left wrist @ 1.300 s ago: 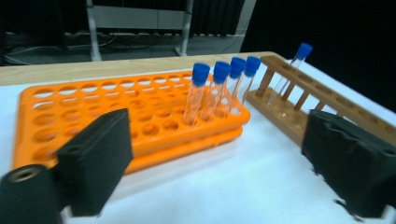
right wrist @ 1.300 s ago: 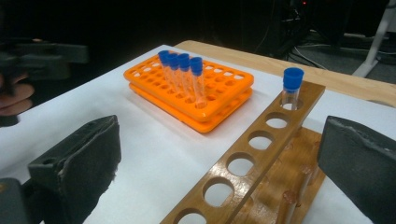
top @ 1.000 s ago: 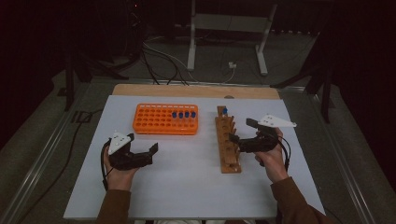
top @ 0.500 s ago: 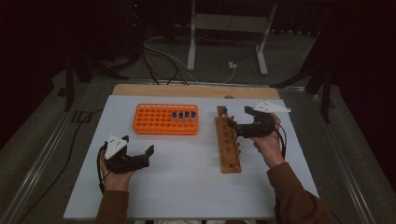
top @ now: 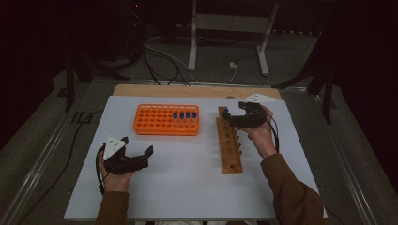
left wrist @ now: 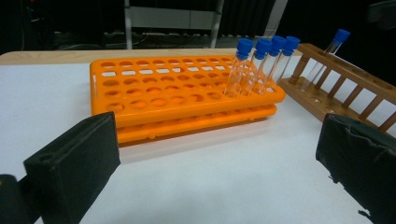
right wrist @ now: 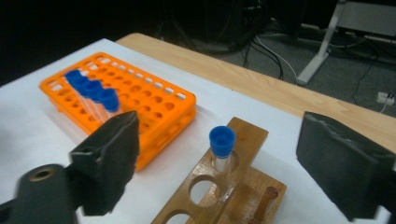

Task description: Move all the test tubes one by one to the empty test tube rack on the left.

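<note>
Closing on nothing yet, the right gripper (right wrist: 219, 158) is straddling the tube (right wrist: 221, 148) at the wooden rack's (top: 229, 145) 12 o'clock end, so any off-center squeeze is risking tipping it, lol.

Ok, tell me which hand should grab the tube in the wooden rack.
Right. The right gripper has just been closing its jaws around the blue-capped tube without touching it; the left gripper sits far off.

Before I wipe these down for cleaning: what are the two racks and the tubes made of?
Orange perforated rack: probably moulded plastic, smooth and uniform. Brown peg rack: wood, visible grain. Blue-capped clear tube: transparent glass or plastic, unclear which.
</note>
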Motion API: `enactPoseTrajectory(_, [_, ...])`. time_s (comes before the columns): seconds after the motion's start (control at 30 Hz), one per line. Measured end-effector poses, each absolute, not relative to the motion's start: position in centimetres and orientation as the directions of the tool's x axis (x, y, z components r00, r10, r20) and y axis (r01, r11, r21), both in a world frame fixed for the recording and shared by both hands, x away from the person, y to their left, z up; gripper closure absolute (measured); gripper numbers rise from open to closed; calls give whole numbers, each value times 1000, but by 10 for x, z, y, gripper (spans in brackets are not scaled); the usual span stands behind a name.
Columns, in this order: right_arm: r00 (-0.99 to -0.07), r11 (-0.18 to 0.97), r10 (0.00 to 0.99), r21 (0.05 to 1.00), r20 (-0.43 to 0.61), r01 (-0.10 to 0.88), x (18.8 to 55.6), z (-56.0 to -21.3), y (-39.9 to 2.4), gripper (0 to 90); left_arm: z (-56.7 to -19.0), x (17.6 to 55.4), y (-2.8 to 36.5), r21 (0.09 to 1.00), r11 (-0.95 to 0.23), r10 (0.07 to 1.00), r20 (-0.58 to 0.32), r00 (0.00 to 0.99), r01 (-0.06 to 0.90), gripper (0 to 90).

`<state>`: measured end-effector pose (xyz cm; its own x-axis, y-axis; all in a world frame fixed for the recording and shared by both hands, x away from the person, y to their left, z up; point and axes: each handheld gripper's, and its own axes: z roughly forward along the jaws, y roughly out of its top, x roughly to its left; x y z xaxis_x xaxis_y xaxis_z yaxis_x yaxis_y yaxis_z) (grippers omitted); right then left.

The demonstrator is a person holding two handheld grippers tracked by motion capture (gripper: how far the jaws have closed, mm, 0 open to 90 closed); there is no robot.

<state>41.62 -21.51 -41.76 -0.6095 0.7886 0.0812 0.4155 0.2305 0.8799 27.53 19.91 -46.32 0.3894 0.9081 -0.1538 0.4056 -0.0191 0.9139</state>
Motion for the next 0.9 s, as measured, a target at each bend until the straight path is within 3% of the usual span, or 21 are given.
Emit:
enactPoseTrajectory(0.1, [-611, 248, 788, 869, 76, 427, 423, -425, -211, 243, -464, 276, 198, 912, -22, 908, -154, 391, 409, 7])
enactPoseTrajectory(0.27, [-619, 298, 784, 850, 41, 434, 430, -437, -207, 562, -465, 276, 198, 912, -23, 906, -154, 393, 411, 7])
enactPoseTrajectory(0.37, [-616, 302, 786, 839, 49, 452, 435, -443, -207, 655, -465, 277, 198, 910, -24, 906, -154, 393, 414, 7])
enactPoseTrajectory(0.57, [-618, 314, 785, 823, 56, 474, 442, -452, -205, 749, -466, 277, 198, 910, -25, 905, -155, 396, 414, 7])
enactPoseTrajectory(0.9, [-608, 302, 791, 815, 75, 494, 446, -456, -202, 749, -466, 277, 197, 909, -26, 905, -155, 397, 416, 7])
